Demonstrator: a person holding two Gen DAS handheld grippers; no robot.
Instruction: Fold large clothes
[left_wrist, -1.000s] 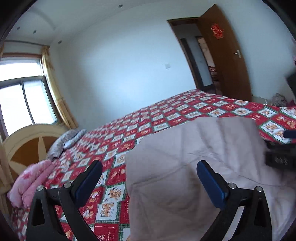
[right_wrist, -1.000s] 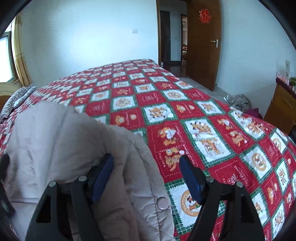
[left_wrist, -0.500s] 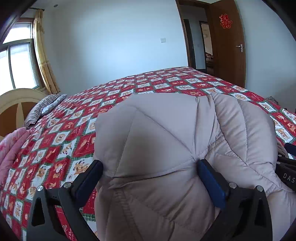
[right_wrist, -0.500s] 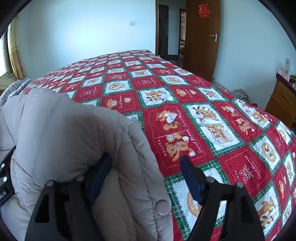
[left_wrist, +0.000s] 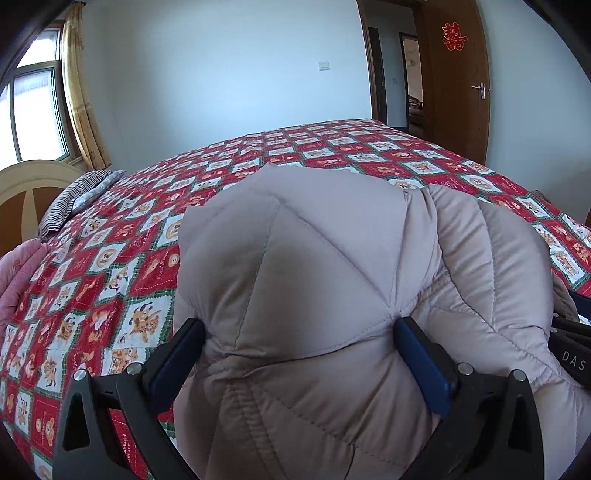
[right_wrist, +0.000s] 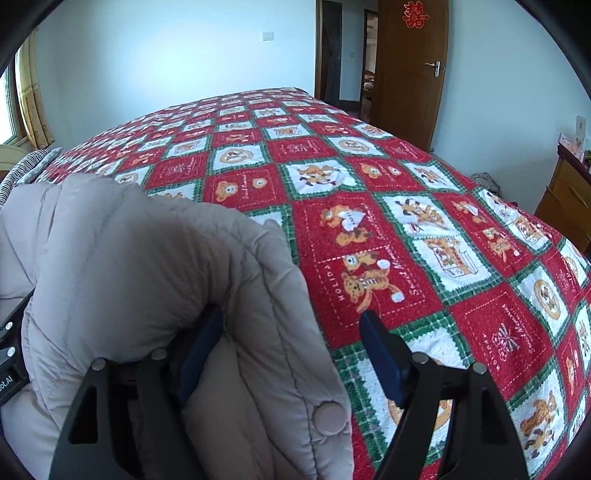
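One beige quilted jacket (left_wrist: 332, 280) lies bunched on the red patchwork bedspread (right_wrist: 369, 206). Left gripper (left_wrist: 299, 354) clamps a thick fold; right gripper (right_wrist: 291, 350) stands wide, jacket edge between its fingers.

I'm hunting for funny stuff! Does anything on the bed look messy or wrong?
Only the puffy beige quilted jacket: it sits bunched in a bulging heap on the red patchwork bedspread, not flat. One padded edge with a snap button flops over the right gripper.

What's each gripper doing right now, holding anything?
Left gripper: shut on the puffy beige coat, both pads pressing in.
Right gripper: open; coat edge between its jaws, ungripped.
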